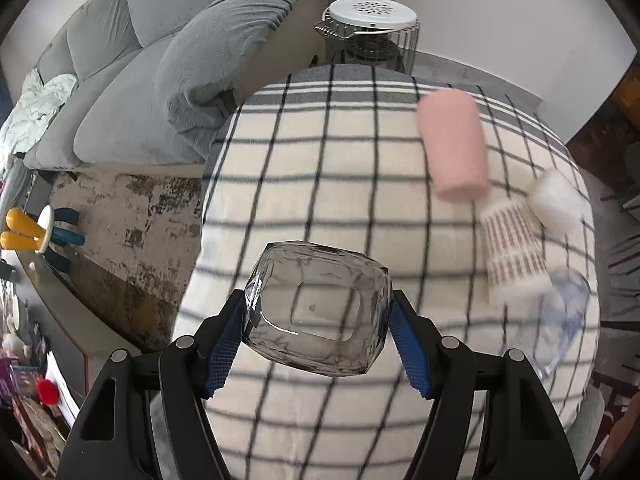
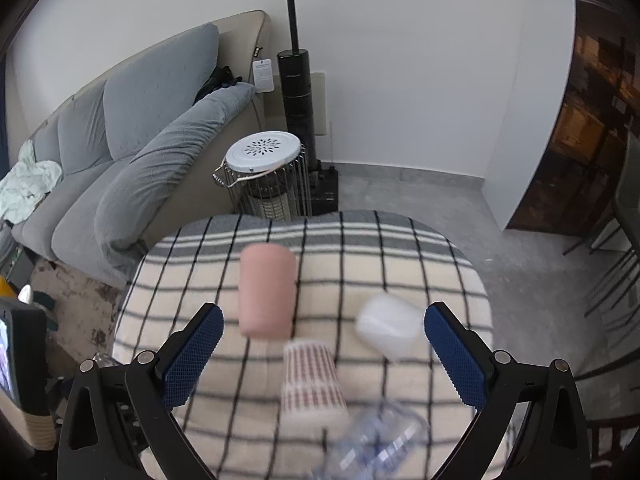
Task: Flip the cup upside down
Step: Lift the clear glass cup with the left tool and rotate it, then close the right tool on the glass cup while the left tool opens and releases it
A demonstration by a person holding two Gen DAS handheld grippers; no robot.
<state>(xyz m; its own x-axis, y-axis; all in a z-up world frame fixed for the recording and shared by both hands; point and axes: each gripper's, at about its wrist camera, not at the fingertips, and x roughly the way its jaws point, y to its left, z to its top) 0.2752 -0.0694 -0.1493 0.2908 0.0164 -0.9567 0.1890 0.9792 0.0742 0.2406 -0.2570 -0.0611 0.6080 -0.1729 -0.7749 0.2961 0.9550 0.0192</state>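
Note:
My left gripper (image 1: 317,322) is shut on a clear faceted glass cup (image 1: 316,308), held tilted above the checked tablecloth (image 1: 320,160), its square base or mouth facing the camera. My right gripper (image 2: 320,344) is open and empty above the table. Between and beyond its fingers stand a pink cup (image 2: 267,290), a white cup (image 2: 390,330) and a red-patterned paper cup (image 2: 310,386), all upside down. A clear blue-printed cup (image 2: 380,444) sits nearest, blurred. The same cups show at the right in the left wrist view: pink cup (image 1: 454,146), patterned cup (image 1: 512,252), white cup (image 1: 556,202).
A grey sofa (image 2: 120,152) stands left of the table. A wire heater with a white lid (image 2: 266,172) and an upright vacuum (image 2: 296,80) stand behind it. A patterned rug (image 1: 132,216) lies on the floor at left.

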